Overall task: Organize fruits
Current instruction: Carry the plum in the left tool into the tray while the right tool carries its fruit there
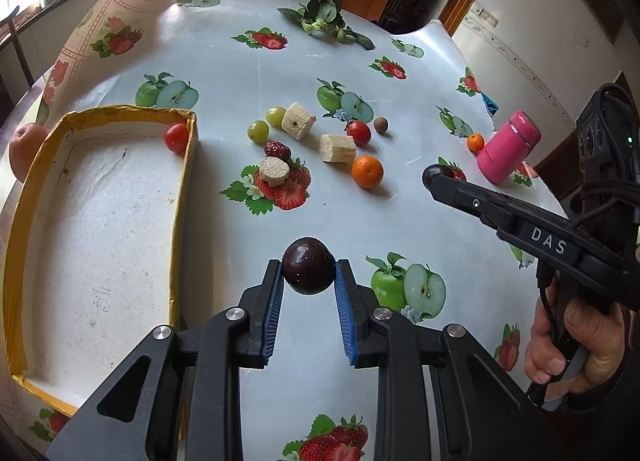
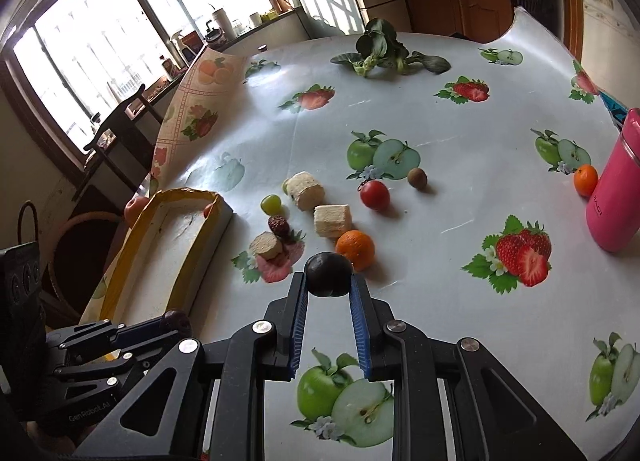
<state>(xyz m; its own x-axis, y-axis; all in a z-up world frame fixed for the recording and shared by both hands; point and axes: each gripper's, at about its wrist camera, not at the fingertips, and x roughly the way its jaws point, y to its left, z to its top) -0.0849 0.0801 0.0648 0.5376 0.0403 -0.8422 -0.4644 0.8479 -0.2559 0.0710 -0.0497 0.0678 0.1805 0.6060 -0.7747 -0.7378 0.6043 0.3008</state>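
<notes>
I see one dark plum [image 1: 308, 271] low in the centre of my left view, pinched between the jaws. A second plum [image 2: 329, 275] sits likewise in my right view. The tray [image 1: 182, 197], yellow-rimmed with a white floor, fills the left side, holding one tomato [image 1: 176, 136] in its far corner. Mid-frame lie an orange [image 1: 367, 172], another tomato [image 1: 358, 132], two grapes [image 1: 258, 130] and a red date [image 1: 277, 150].

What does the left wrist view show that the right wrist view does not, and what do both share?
Only the left wrist view shows the person's right hand on its gripper handle. Only the right wrist view shows the bright window and the dark wooden chair. Both show the yellow-rimmed cardboard tray and each gripper shut on a dark round plum: left gripper, right gripper.
</notes>
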